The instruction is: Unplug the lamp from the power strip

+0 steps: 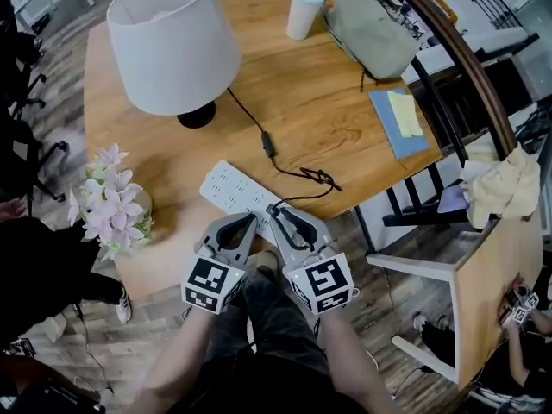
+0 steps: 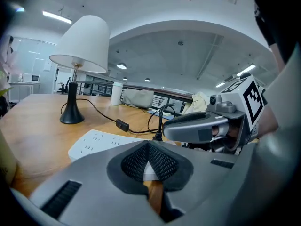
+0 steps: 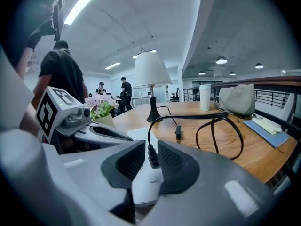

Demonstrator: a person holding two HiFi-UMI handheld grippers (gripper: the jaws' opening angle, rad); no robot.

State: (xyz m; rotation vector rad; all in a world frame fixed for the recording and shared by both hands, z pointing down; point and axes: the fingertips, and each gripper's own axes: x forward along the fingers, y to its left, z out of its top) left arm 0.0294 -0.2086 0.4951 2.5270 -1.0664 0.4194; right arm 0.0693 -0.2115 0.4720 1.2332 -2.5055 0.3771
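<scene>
A white-shaded lamp (image 1: 172, 41) stands at the back left of the wooden table (image 1: 345, 119). Its black cord (image 1: 250, 119) runs past an inline switch (image 1: 268, 143) to a black plug (image 1: 275, 210) at the near end of the white power strip (image 1: 226, 188). My right gripper (image 3: 151, 160) is open, and the plug (image 3: 151, 154) stands upright between its pads without being squeezed. Whether the pins sit in the socket is hidden. My left gripper (image 2: 149, 146) is shut with nothing in it, its tips at the strip's (image 2: 103, 142) near end beside the right gripper (image 1: 279, 217).
Pink flowers (image 1: 112, 201) stand close to my left gripper (image 1: 248, 222). A paper cup (image 1: 306, 9), a grey bag (image 1: 371, 28) and a blue notebook (image 1: 398, 123) lie at the back right. The table's near edge runs just under both grippers. People stand in the background.
</scene>
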